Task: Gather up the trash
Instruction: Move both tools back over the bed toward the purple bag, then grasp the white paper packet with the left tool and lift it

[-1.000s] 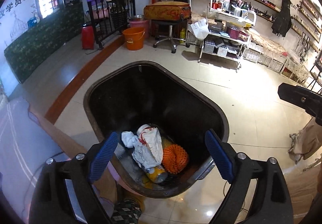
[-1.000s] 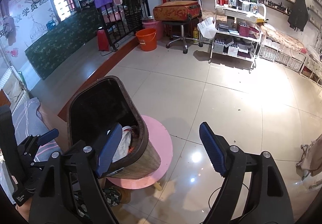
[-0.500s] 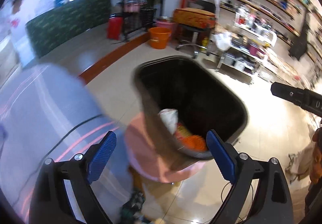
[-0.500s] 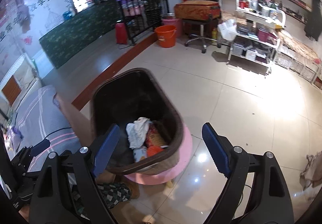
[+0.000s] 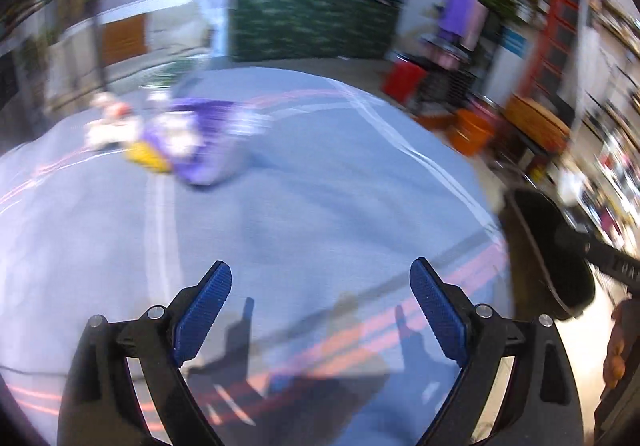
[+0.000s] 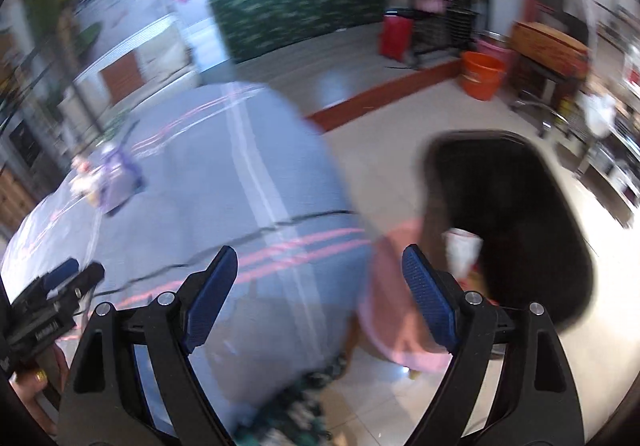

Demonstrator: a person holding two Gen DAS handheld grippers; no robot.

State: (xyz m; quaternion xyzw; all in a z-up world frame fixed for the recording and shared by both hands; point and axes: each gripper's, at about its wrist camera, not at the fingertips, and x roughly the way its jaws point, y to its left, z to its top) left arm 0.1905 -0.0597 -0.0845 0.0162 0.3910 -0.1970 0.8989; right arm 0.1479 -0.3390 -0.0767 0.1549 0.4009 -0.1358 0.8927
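Both views are blurred by motion. My left gripper is open over a grey-blue striped cloth, nothing between its blue pads. A heap of trash, purple, white and yellow, lies far left on that cloth. The dark bin shows at the right edge. My right gripper is open and empty too, above the cloth's edge. To its right stands the bin on a pink stool, with white paper inside. The trash heap is small at the left, and the left gripper shows at the left edge.
Tiled floor lies beyond the bin. An orange bucket, a red can, a dark green counter and a stool with a patterned case stand at the back. A hand holds the left tool.
Both grippers have swung left, away from over the bin and onto the striped cloth. The bin has slid to the right in both views. The trash heap on the cloth has come into sight.
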